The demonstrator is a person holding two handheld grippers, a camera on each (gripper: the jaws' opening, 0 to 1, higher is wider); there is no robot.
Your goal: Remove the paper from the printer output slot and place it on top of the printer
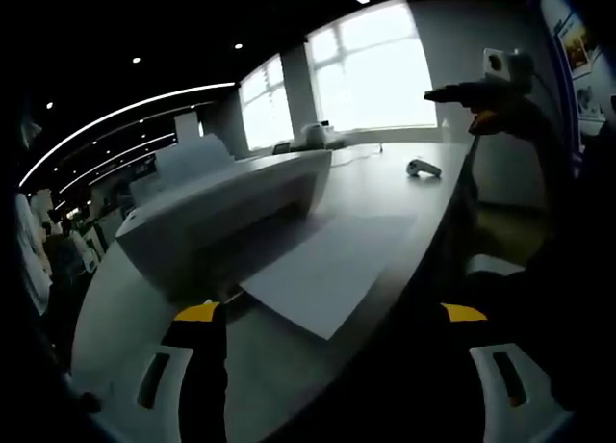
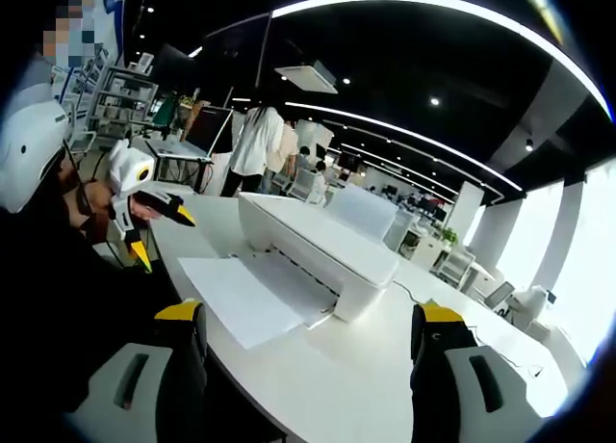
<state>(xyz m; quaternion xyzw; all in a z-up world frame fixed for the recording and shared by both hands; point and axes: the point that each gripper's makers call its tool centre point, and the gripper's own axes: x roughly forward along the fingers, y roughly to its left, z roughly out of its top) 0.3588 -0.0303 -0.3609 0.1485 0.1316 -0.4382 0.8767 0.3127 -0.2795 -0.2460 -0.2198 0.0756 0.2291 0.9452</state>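
The paper (image 2: pixel 252 294) lies flat in the output slot of the printer (image 2: pixel 318 241), one short end tucked under the printer's front and the rest spread over the white table (image 2: pixel 385 385). Its long axis runs straight out from the slot, away from the printer body and toward the table's edge. How far the hidden end reaches inside the slot cannot be made out. In the left gripper view the paper (image 1: pixel 332 270) is a pale grey sheet against strong backlight from the windows (image 1: pixel 375 67), and the printer (image 1: pixel 226 207) is dim, its front face in shadow; a second sheet or tray flap stands up at its rear, though which it is cannot be told.

The left gripper (image 1: pixel 332 366) is near the free end of the sheet, jaws wide apart, nothing between them; only the yellow-tipped jaw bases show, and the right one is largely lost in darkness. Seen from the right gripper view, the left gripper (image 2: pixel 144 217) sits beside the table edge, apart from the paper.

The right gripper (image 2: pixel 308 366) is also spread open and empty, facing the printer's front from further back; in the left gripper view the right gripper (image 1: pixel 481 101) is a dark shape up by the wall.

A small white object (image 1: pixel 423 168) rests on the table beyond the printer, too small to identify. People (image 2: pixel 260 144) stand in the background.
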